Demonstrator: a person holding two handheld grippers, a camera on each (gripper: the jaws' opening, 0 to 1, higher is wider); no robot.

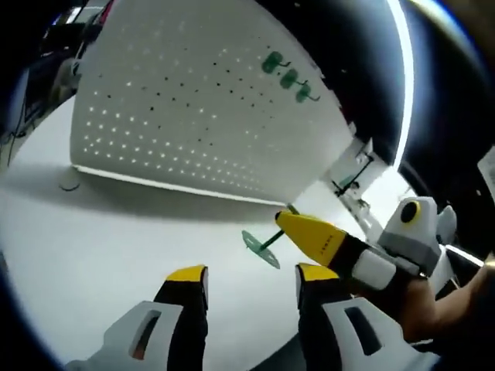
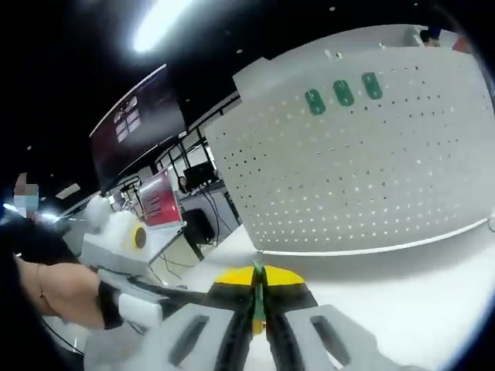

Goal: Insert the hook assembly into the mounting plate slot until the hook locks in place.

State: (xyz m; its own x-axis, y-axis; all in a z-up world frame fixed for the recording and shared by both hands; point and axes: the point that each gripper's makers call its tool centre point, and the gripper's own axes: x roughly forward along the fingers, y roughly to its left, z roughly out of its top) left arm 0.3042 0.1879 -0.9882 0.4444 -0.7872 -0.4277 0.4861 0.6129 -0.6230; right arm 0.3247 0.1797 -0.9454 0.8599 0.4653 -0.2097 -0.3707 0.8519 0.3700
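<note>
The mounting plate is a white perforated board (image 1: pixel 193 116) standing upright on the table, with three green hooks (image 1: pixel 288 77) seated near its upper right. In the left gripper view my right gripper (image 1: pixel 290 222) comes in from the right, shut on a green hook assembly (image 1: pixel 261 249) with a round disc end, held just in front of the board's lower edge. My left gripper (image 1: pixel 251 277) is open below it, holding nothing. In the right gripper view my right gripper (image 2: pixel 259 297) pinches the thin green hook (image 2: pixel 257 284), facing the board (image 2: pixel 363 170) and its mounted hooks (image 2: pixel 343 93).
White table (image 1: pixel 100 247) runs under the board. A small dark wire piece (image 1: pixel 69 185) lies at the board's left foot. A white bracket (image 1: pixel 356 166) props the board on the right. A hand (image 2: pixel 62 290) holds the other gripper's white body (image 2: pixel 116 239); screens (image 2: pixel 135 116) stand behind.
</note>
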